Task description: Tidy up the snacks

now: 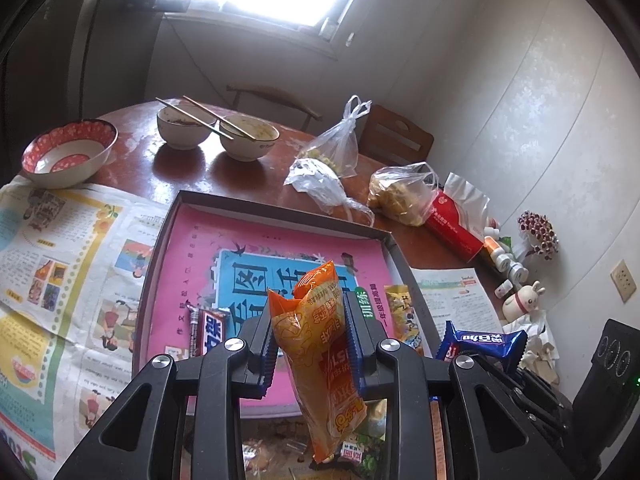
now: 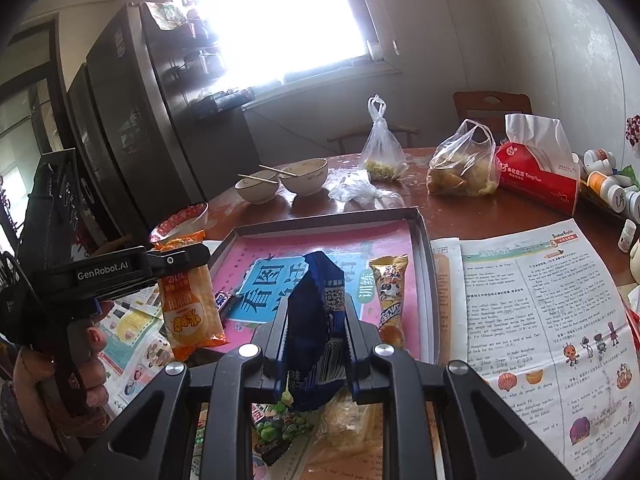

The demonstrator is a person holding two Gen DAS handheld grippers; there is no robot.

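Note:
My left gripper point(image 1: 310, 300) is shut on an orange snack packet point(image 1: 316, 344), held upright over the near edge of a shallow box point(image 1: 280, 216) lined in pink. My right gripper point(image 2: 316, 308) is shut on a blue snack packet point(image 2: 316, 320), also above the box's near edge point(image 2: 328, 220). Inside the box a yellow packet point(image 2: 390, 300) lies at the right and a small dark bar point(image 2: 224, 300) at the left. In the right wrist view, the left gripper point(image 2: 188, 258) with its orange packet point(image 2: 190, 312) hangs to the left. A green pea packet point(image 2: 280, 432) lies below the grippers.
Newspaper sheets point(image 2: 540, 300) flank the box on a round brown table. Behind it stand two bowls with chopsticks point(image 1: 216, 132), a red-patterned bowl point(image 1: 68, 152), tied plastic bags point(image 1: 332, 152), a red tissue pack point(image 2: 536, 176) and small bottles point(image 2: 608, 184). Chairs and a dark fridge point(image 2: 132, 120) stand beyond.

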